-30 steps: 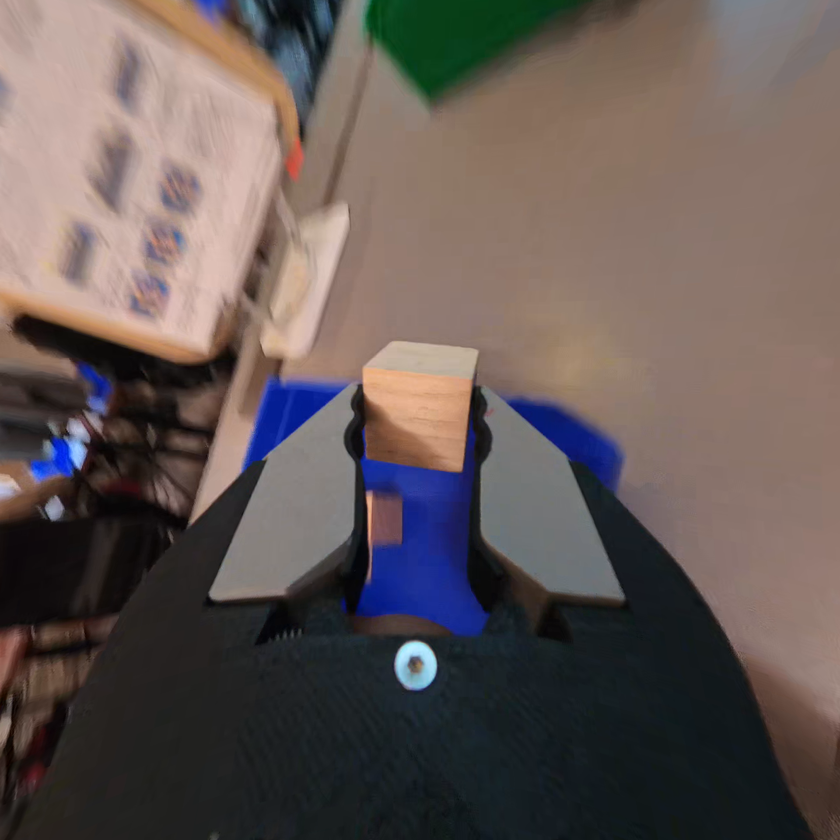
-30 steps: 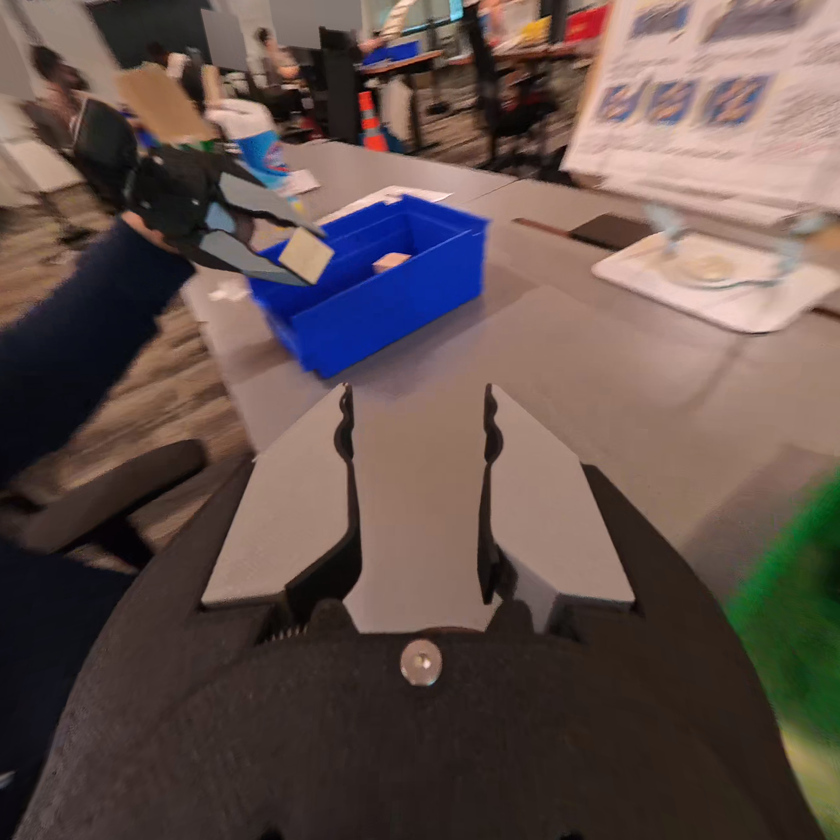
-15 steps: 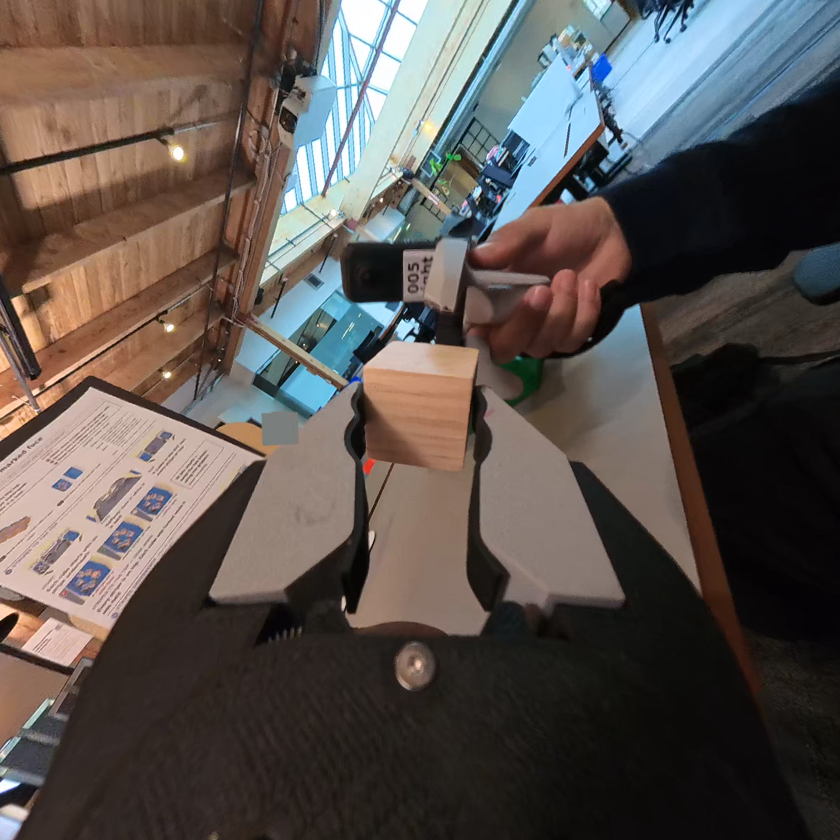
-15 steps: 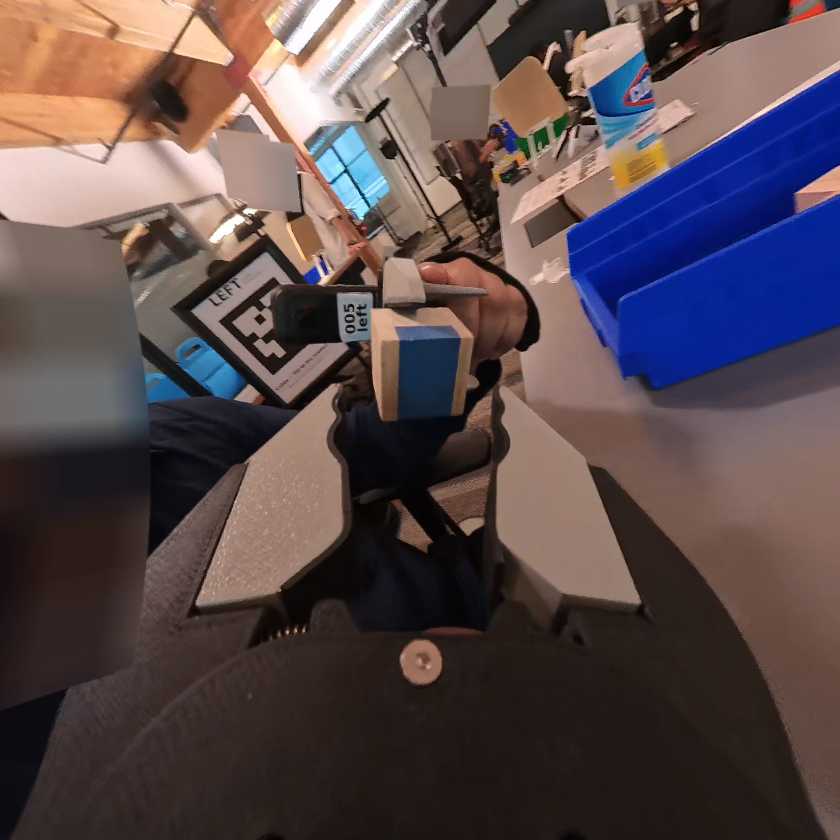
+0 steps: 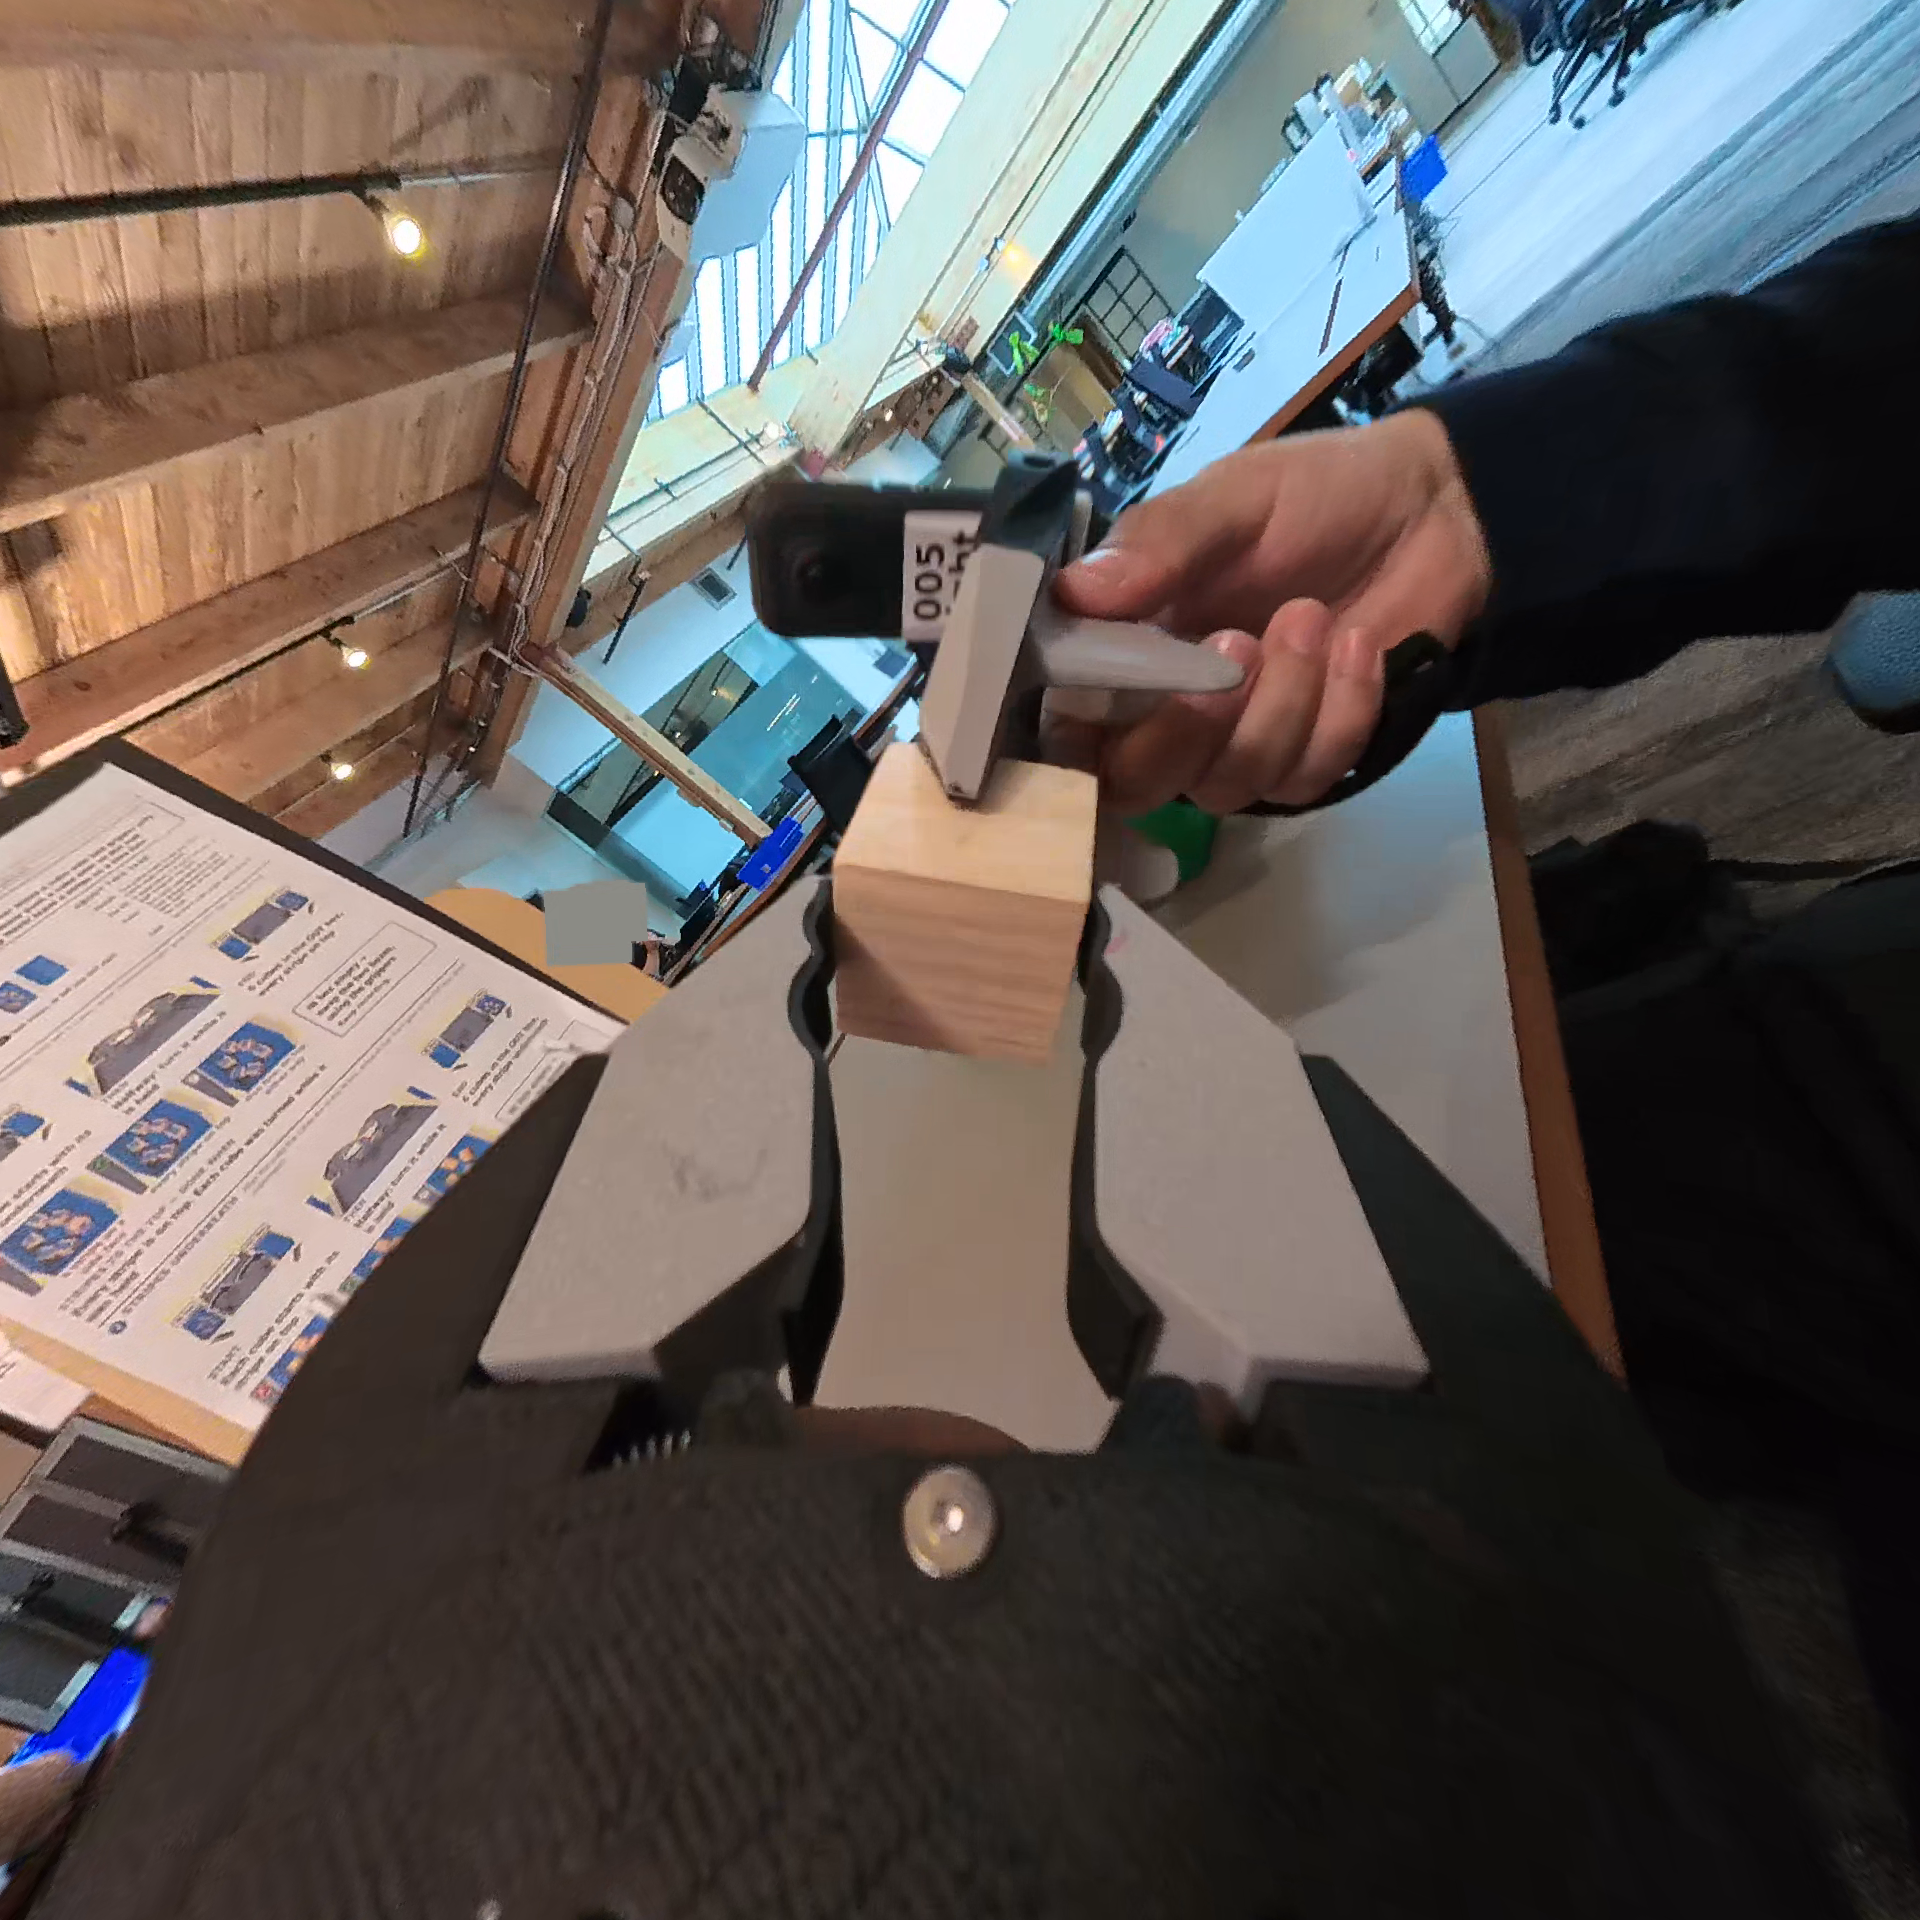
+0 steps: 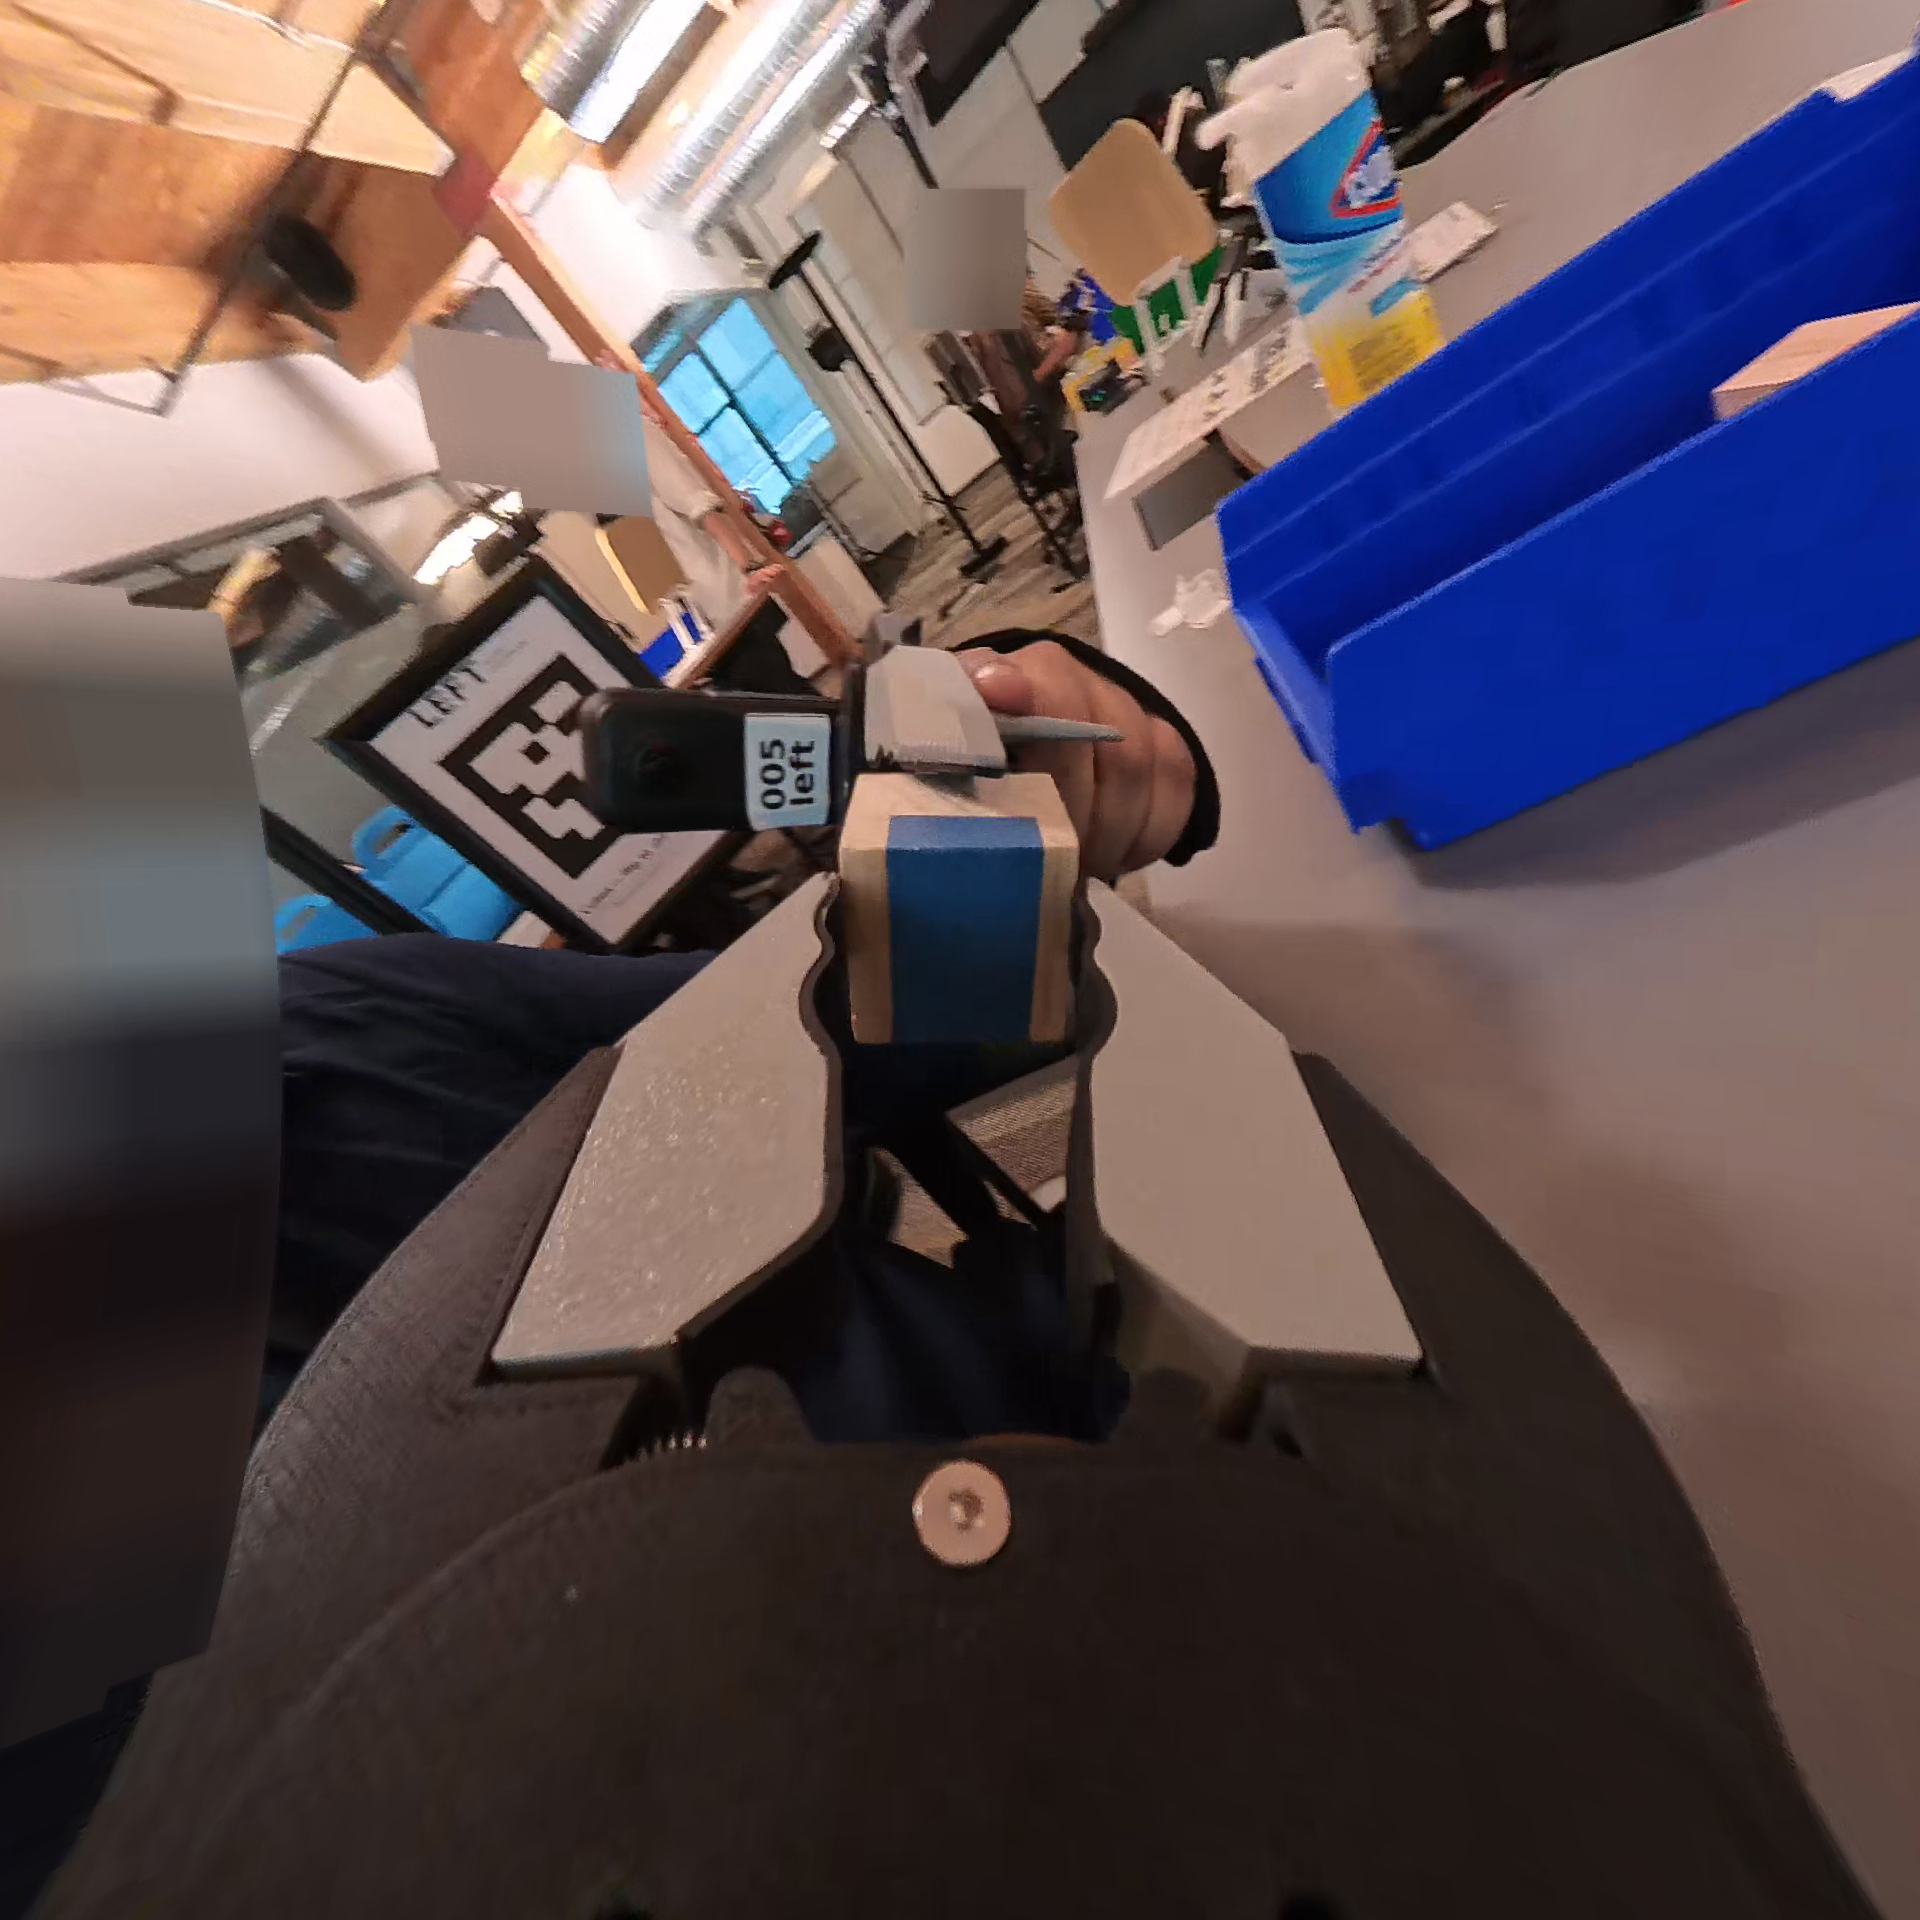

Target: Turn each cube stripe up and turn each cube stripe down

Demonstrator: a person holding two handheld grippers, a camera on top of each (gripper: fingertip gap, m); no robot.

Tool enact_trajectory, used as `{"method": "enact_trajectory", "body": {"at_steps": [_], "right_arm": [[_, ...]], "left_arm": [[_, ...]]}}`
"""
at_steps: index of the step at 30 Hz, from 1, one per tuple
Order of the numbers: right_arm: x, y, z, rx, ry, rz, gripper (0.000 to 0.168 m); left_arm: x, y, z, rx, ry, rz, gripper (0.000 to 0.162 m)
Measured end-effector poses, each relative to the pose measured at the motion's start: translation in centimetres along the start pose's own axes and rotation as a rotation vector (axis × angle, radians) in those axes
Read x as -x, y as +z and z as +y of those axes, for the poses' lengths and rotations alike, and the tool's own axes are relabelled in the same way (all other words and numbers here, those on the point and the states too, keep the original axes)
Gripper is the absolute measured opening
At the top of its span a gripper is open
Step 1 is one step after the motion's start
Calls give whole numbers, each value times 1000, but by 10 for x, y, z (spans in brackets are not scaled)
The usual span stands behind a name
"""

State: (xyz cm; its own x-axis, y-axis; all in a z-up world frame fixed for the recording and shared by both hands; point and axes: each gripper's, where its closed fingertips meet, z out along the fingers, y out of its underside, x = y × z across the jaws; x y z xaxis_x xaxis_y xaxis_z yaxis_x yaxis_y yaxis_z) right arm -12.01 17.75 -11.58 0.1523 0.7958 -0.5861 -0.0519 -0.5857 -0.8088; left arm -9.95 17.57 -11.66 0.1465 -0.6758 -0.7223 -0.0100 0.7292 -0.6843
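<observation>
A wooden cube [image 5: 961, 935] is held in the air between both grippers. My left gripper [image 5: 956, 940] is shut on its two sides. In the right wrist view the cube [image 6: 961, 935] shows a face with a blue stripe, and my right gripper [image 6: 958, 925] has its jaws closed against the cube's other two sides. In the left wrist view one of the right gripper's fingers [image 5: 977, 665] presses on the cube's top; the other is hidden behind the cube. The left gripper's finger [image 6: 925, 717] lies on the cube's top in the right wrist view.
A blue bin [image 6: 1610, 644] stands on the grey table [image 6: 1558, 1039] to the right, with another wooden cube [image 6: 1808, 364] in it. A wipes canister [image 6: 1330, 208] stands behind it. A printed instruction sheet [image 5: 208, 1091] stands at the left. A green object [image 5: 1174, 836] lies behind the cube.
The left gripper lifted the cube away from the blue bin and turned toward the right gripper. The right gripper came up to the cube and closed around it.
</observation>
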Motion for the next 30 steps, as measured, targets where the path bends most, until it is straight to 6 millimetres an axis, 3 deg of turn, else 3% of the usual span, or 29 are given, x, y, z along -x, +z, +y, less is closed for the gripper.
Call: {"method": "enact_trajectory", "body": {"at_steps": [6,10,13,16,19,21,24,30], "right_arm": [[-9,-10,-6,-15,-43,100,40],[-16,-42,-26,-84,-64,170,40],[-45,-106,-51,-161,-163,459,40],[-73,-200,-70,-258,-208,799,40],[-108,-292,-57,-243,-152,1161,40],[-130,-331,-40,-185,-105,1324,41],[-161,-349,-19,-77,-23,1409,41],[-226,-349,10,246,53,1565,41]], "left_arm": [[3,-1,14,61,54,-52,46],[15,-8,23,109,6,-77,47],[31,-15,51,276,-51,-119,41],[46,-29,100,553,-152,-171,41],[47,-41,127,676,-336,-177,48],[47,-43,130,675,-441,-180,56],[49,-44,126,655,-507,-185,54],[47,-40,118,628,-491,-176,53]]}}
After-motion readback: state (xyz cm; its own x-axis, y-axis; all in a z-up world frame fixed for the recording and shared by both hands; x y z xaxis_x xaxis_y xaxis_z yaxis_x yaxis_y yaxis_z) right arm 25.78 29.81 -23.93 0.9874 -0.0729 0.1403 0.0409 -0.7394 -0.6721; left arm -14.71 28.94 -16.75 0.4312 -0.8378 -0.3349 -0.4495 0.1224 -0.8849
